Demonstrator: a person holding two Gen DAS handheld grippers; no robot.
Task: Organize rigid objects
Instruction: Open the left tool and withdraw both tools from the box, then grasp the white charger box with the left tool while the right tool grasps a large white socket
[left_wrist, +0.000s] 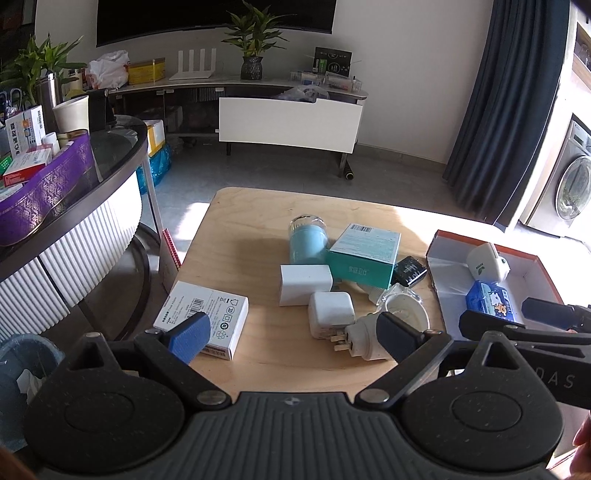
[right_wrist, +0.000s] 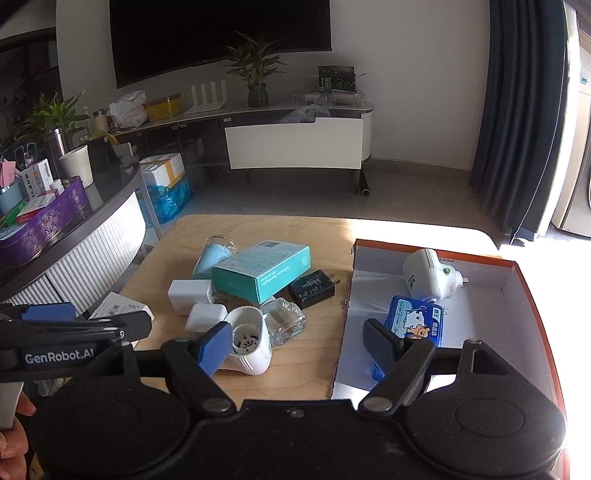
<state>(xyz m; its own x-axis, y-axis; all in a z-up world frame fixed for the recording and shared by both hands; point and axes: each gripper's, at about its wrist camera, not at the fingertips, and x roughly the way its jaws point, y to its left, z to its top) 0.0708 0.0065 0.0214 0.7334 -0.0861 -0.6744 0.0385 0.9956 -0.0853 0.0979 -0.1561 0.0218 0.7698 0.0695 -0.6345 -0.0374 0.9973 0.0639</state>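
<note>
A pile of rigid items lies on the wooden table (left_wrist: 243, 221): a teal box (left_wrist: 364, 254), a light blue jar (left_wrist: 307, 242), two white chargers (left_wrist: 304, 284) (left_wrist: 330, 317), a black charger (left_wrist: 408, 271), a white plug-in device (left_wrist: 364, 338), a clear bottle (right_wrist: 284, 319) and a flat white box (left_wrist: 207, 317). An orange-rimmed box (right_wrist: 517, 291) on the right holds a white plug-in device (right_wrist: 428, 275) and a blue tin (right_wrist: 415, 325). My left gripper (left_wrist: 295, 338) is open above the table's near edge. My right gripper (right_wrist: 299, 349) is open, straddling the box's left wall.
A round glass-topped side table (left_wrist: 110, 162) with a purple basket (left_wrist: 48, 188) stands at the left. A bin (left_wrist: 22, 369) sits below it. A TV cabinet (left_wrist: 288, 118) is beyond the table, and a washing machine (left_wrist: 572, 181) is at the far right.
</note>
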